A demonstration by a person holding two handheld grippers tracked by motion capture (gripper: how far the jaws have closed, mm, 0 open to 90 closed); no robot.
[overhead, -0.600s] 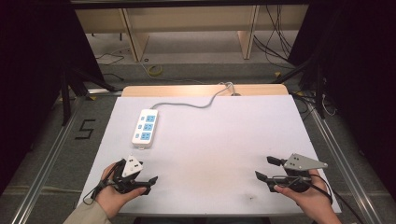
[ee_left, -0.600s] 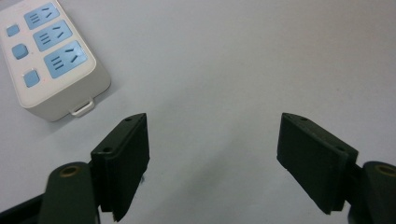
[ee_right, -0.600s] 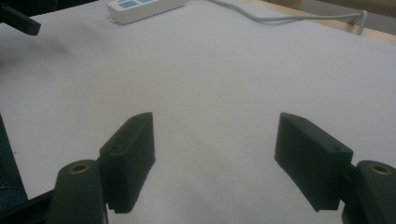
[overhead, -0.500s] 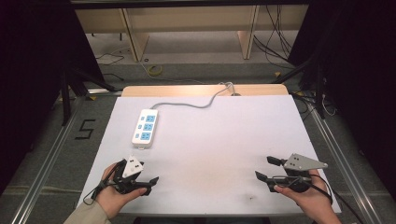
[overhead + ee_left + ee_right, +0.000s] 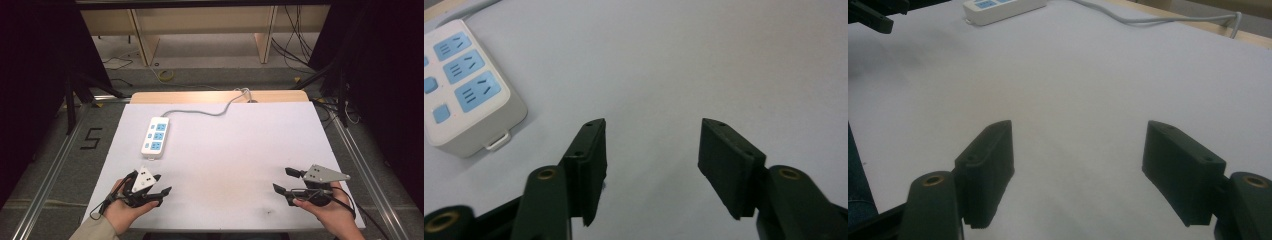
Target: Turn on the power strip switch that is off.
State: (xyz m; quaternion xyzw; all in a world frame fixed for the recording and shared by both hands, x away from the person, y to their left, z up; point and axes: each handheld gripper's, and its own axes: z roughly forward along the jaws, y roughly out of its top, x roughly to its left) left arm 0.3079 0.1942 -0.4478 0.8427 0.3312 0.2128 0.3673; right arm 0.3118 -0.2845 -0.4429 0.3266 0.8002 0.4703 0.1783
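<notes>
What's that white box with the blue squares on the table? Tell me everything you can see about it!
It is a power strip, a long white box that looks like plastic, with three blue socket panels in a row and small blue buttons beside them. It lies flat on the white table, towards the far left. A grey cable runs from its far end to the table's back edge. A small loop sticks out of its near end. Nothing is plugged in, and neither tool touches it.

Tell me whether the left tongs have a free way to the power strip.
Probably yes. The left tongs sit open just short of the power strip, with only bare white table between them. The strip's cord trails off the far end, away from the approach.
</notes>
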